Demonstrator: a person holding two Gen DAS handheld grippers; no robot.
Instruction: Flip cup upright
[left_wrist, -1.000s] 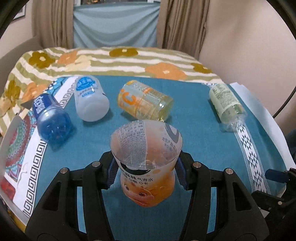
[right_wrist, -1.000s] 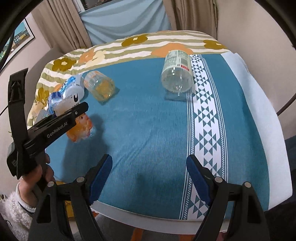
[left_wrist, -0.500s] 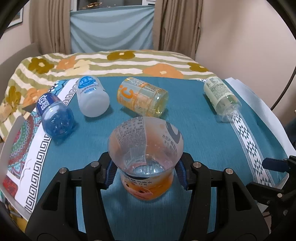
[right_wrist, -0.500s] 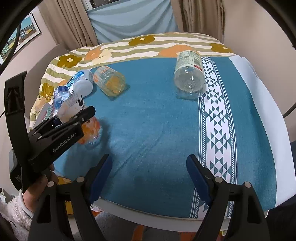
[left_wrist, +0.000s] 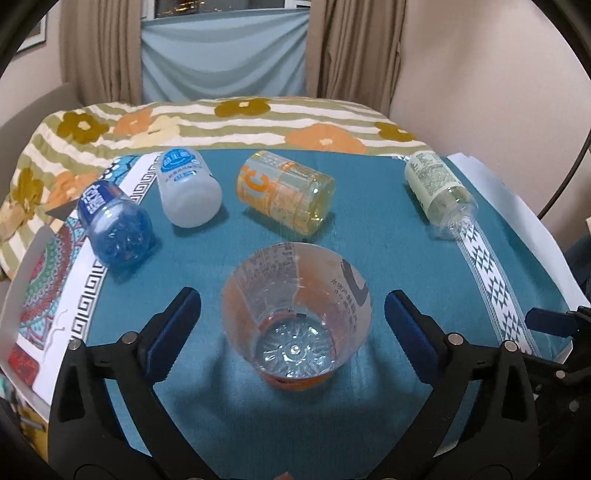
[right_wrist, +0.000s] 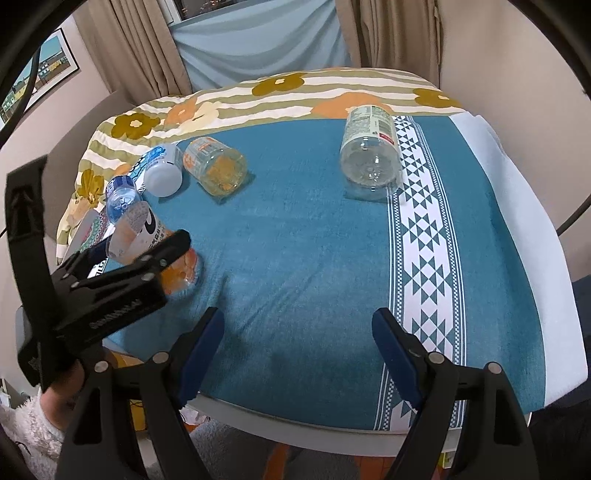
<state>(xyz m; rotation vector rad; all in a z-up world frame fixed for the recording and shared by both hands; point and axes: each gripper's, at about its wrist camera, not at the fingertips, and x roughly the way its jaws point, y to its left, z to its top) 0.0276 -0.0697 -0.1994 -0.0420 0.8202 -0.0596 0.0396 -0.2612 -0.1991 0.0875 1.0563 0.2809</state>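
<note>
An orange-labelled clear plastic cup (left_wrist: 295, 317) stands upright on the teal tablecloth (left_wrist: 388, 236), mouth up. My left gripper (left_wrist: 291, 317) is open, with its blue pads on either side of the cup and a clear gap to each. In the right wrist view the same cup (right_wrist: 147, 240) stands at the table's left edge, partly hidden behind the left gripper's black body. My right gripper (right_wrist: 297, 343) is open and empty above the table's near edge.
Several cut bottle cups lie on their sides: a blue one (left_wrist: 116, 225), a white one (left_wrist: 186, 192), an orange one (left_wrist: 286, 197) and a clear green-labelled one (left_wrist: 437, 192). A flowered cloth (left_wrist: 236, 122) covers the far side. A wall stands at the right.
The left gripper has opened and let go of the orange cup, which now stands upright on the cloth. The right gripper has stayed open and shifted its view a little.
</note>
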